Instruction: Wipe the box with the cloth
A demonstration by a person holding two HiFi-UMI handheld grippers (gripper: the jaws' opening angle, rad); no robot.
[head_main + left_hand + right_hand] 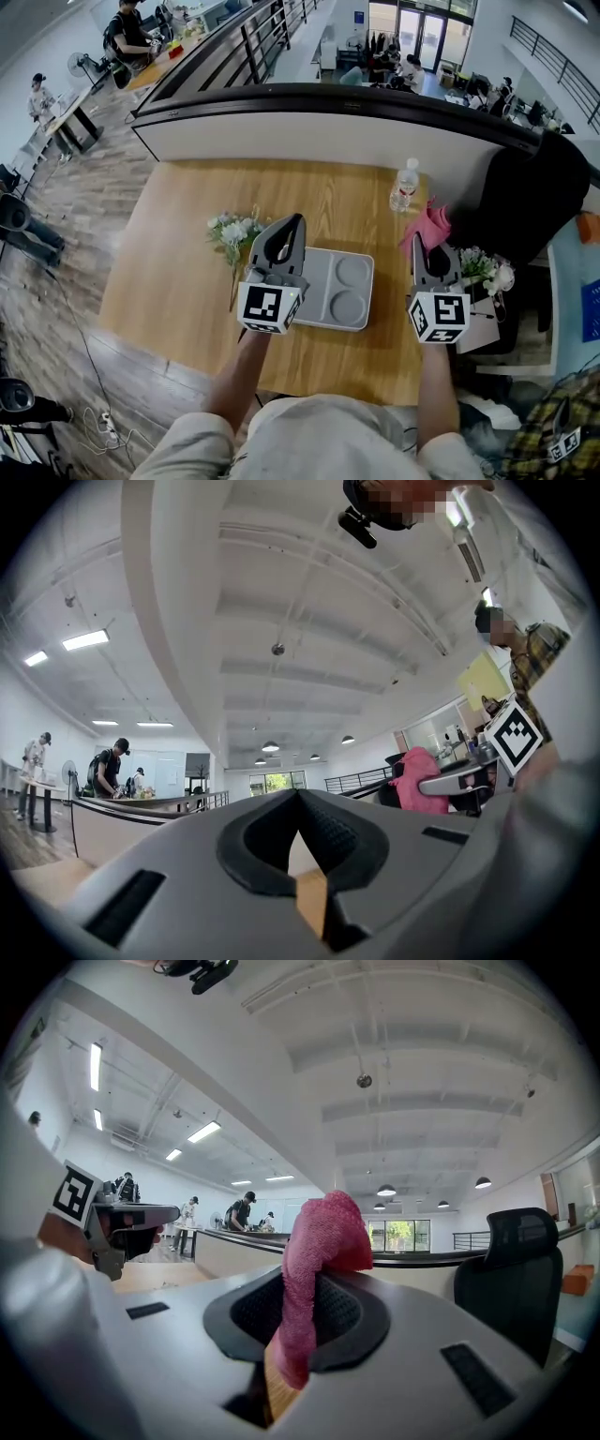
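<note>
1. Left tongs [296, 225]: closed, tips meeting, nothing between them. They point away from the person and tilt upward. From overhead they sit over the left edge of the box; I cannot tell whether they touch it. The marker cube [272, 307] on the near end faces the person.

2. Right tongs [419, 247]: closed on the cloth, pointing away and tilted upward like the left pair. They are held to the right of the box, over the right side of the tabletop. Their marker cube [439, 317] is also on the near end.

3. Cloth [427, 228]: pink terry, pinched between the right tongs. One bunch stands up above the tips and the rest hangs down between the pads. It is clear of the box.

4. Box [323, 277]: grey, shallow, with two round wells on its right side. It lies flat near the middle of the tabletop, between the two pairs of tongs.

5. Arms: left forearm [239, 375] and right forearm [433, 389], both bare, reach forward from the body roughly side by side. The hands are hidden behind the cubes.

6. Tabletop [178, 262]: pale wood.

7. Flowers [232, 232]: white sprig lying left of the box.

8. Second bunch of flowers [483, 267]: at the right edge.

9. Water bottle [404, 187]: upright, far right, just beyond the cloth.

10. Office chair [520, 202]: black, off the tabletop's right side.
</note>
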